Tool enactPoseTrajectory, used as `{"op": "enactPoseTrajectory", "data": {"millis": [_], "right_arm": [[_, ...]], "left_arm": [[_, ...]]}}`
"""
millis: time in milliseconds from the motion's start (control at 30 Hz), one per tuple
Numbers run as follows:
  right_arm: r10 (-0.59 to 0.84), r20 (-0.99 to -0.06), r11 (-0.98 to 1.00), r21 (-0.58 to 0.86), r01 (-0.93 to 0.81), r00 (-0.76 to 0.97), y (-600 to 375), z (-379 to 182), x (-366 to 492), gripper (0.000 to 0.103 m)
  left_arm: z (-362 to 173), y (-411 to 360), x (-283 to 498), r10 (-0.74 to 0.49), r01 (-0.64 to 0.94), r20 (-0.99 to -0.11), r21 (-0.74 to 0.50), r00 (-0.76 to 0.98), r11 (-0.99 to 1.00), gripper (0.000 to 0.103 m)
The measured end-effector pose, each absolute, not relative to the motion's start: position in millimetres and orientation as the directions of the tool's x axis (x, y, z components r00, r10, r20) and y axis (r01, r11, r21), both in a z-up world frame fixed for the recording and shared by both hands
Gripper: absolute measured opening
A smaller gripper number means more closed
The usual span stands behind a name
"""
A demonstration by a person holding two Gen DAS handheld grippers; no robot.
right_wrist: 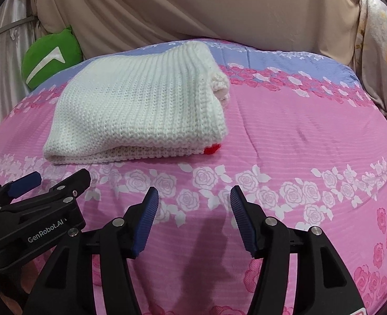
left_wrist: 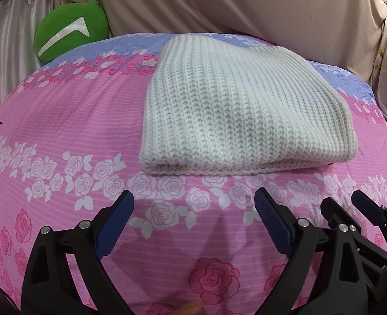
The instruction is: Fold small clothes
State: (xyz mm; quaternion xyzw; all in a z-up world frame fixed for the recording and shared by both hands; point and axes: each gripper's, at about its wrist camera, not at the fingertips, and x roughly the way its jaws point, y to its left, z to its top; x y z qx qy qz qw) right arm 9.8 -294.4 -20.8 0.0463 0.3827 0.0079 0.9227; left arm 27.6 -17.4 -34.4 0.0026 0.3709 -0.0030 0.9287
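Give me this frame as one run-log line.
garment: white knit folded on pink floral bedspread | left gripper: open, empty | right gripper: open, empty | both short of garment

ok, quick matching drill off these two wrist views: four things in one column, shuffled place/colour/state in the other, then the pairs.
Things:
1. knit garment
2. plush toy
3. left gripper
4. red patch

Descriptions:
A. green, at the far left edge of the bedsheet, against the drapes
B. open, nothing between the pads, just short of the garment
C. white, folded, lying flat on the bedsheet
D. peeking out at the folded garment's near right corner

Pairs: 1-C, 2-A, 3-B, 4-D
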Motion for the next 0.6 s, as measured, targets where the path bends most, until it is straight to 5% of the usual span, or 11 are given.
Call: {"op": "enactPoseTrajectory", "data": {"millis": [600], "right_arm": [[0.033, -0.707, 0.997, 0.073, 0.026, 0.706, -289.4, -21.9, 8.9, 0.057]], "left_arm": [[-31.8, -19.7, 23.8, 0.087, -0.054, -0.668, 0.07, 0.739, 0.996, 0.094]]}}
